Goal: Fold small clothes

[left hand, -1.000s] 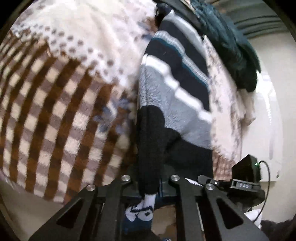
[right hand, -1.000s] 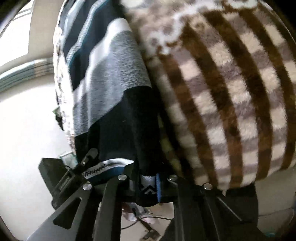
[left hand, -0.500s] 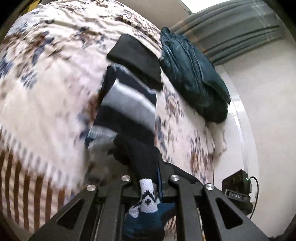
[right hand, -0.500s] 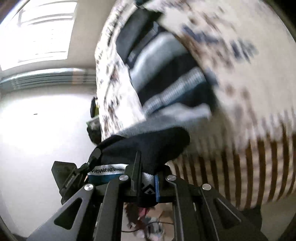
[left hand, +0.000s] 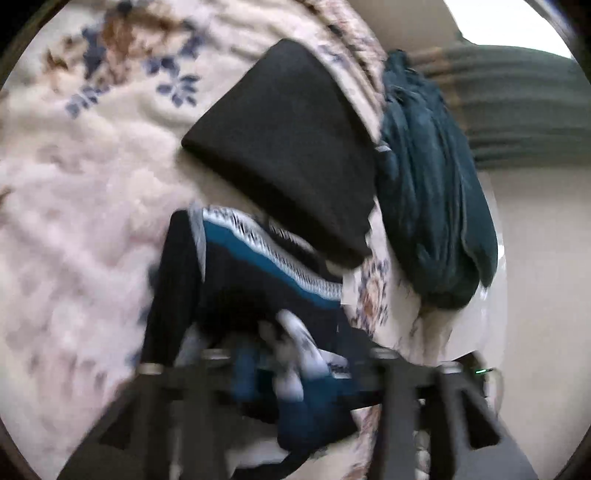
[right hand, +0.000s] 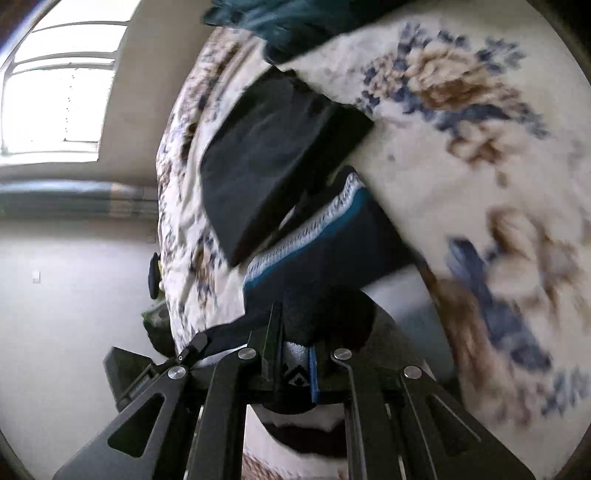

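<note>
- The left tongs (left hand: 295,363) are standing parted, their jaws having just been opening; the patterned hem of the striped garment (left hand: 258,280) is lying loose between them, with no pad pressing on it as far as the blur allows.
- The right tongs (right hand: 295,363) are nearly closed and pinching a dark, patterned edge of the same garment (right hand: 332,236).
- Two tongs are showing, one per view; the other tongs' body (right hand: 125,373) is peeking in at the lower left of the right wrist view.
- Three cloth items are lying on the bed (left hand: 85,206): one striped garment with teal and white bands, one folded black piece (left hand: 291,147), and one dark teal jacket (left hand: 432,192).
- The striped garment is resting on the floral bedspread, its far edge tucked just against the folded black piece.
- The black piece is lying beside the teal jacket, touching it at one corner in the left wrist view.
- Only the right wrist view is showing a bright window (right hand: 59,92) and a pale wall (right hand: 74,295) beside the bed.
- Only the left wrist view is showing the jacket in full, with striped grey curtains (left hand: 517,103) behind it; in the right view just its edge (right hand: 291,22) is peeking in at the top.
</note>
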A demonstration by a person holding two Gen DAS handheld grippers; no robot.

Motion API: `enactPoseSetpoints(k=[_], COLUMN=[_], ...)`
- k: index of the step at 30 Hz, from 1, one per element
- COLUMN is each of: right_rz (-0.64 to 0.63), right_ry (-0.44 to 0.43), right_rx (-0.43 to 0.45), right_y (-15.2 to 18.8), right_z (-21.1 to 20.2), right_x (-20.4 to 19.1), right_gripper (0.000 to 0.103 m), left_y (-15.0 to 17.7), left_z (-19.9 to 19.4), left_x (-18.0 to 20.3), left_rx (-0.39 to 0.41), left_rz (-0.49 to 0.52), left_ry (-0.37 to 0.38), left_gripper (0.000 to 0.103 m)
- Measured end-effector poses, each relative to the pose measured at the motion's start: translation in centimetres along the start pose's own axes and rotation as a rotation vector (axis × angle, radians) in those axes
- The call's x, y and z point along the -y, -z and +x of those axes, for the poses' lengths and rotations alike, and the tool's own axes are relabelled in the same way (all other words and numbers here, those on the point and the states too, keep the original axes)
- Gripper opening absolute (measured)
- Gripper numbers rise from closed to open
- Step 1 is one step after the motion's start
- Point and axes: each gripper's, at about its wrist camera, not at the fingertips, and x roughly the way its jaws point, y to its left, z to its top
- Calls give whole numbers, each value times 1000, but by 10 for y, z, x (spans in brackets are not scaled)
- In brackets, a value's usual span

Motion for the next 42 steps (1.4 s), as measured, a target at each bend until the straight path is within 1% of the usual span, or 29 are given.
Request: enactPoseSetpoints(k=[1,3,4,5,6,7,8,10,11,13,14,15,17,19,21,22,23,24,25,26,27,29,32,34,37,39,40,41,42], right_rz=[48,95,89,77,60,45,28,-31,-75,-169,-210,-250,-298,-326,-313,-302,-292,-277,-267,-269,-293,-293,-267,-238,-237,-240,-243,-249,-246], right_ry=[-3,-30,-35,-58,-83,-76,-59,-6,32,131,160,184,204,216,229,229,227,212,206,207,213,196,198,208,188,164,169,197,217], right_rx=[-24,-50,-41,-16,11,21,29,30,31,24,16,1,-31,-54,-74,-87,-99,-110,-112,-103,-64,-23,49,35,-69,-136,-152,-173,-187], right_y=[-14,-36,-39,-43,-45,-46,-46,-47,-47,-45,-45,-45,-50,-46,-54,-60,-64,-68,-70,-72,-73,-74,-85,-94,-95,-86,-82,-76,-72], right_z=[12,23,21,15,4,-3,-9,-15,-16,-12,-9,-2,16,27,43,51,57,63,64,65,61,52,39,41,43,45,47,51,55], right_x=[5,12,12,12,12,11,11,9,8,5,4,2,-3,2,4,5,6,8,8,7,3,1,3,8,10,11,13,17,21], right_gripper=[16,32,48,59,63,65,65,65,65,65,65,65,65,65,65,64,52,38,19,14,9,1,1,1,2,4,16,39,45], left_y=[-8,-19,-20,-22,-23,-24,-23,-21,-18,-16,-12,-12,-13,-16,-23,-27,-30,-33,-34,-35,-35,-33,-45,-52,-51,-53,-54,-55,-57], left_z=[5,4,-1,-9,-16,-23,-30,-41,-44,-40,-34,-26,-11,11,31,40,45,49,51,47,44,38,51,55,50,48,47,47,48], left_x=[-6,-17,-22,-30,-33,-36,-38,-31,-21,-5,7,14,23,30,30,27,25,23,21,20,21,21,14,4,11,11,9,6,4], left_rx=[-10,0,19,53,77,99,120,150,150,136,115,99,65,36,17,7,6,2,5,27,45,63,50,30,40,40,41,38,36], left_rz=[-36,-97,-120,-151,-161,-170,-162,-83,2,139,229,287,359,423,437,436,439,436,433,432,436,446,418,378,404,404,393,382,372], left_ry=[45,110,153,198,205,213,206,126,57,-37,-102,-149,-204,-283,-326,-341,-343,-369,-387,-381,-385,-399,-439,-434,-423,-421,-411,-403,-402], left_gripper=[65,66,70,74,75,75,75,75,75,75,75,75,75,75,74,67,35,14,7,7,7,7,7,7,7,7,7,7,7])
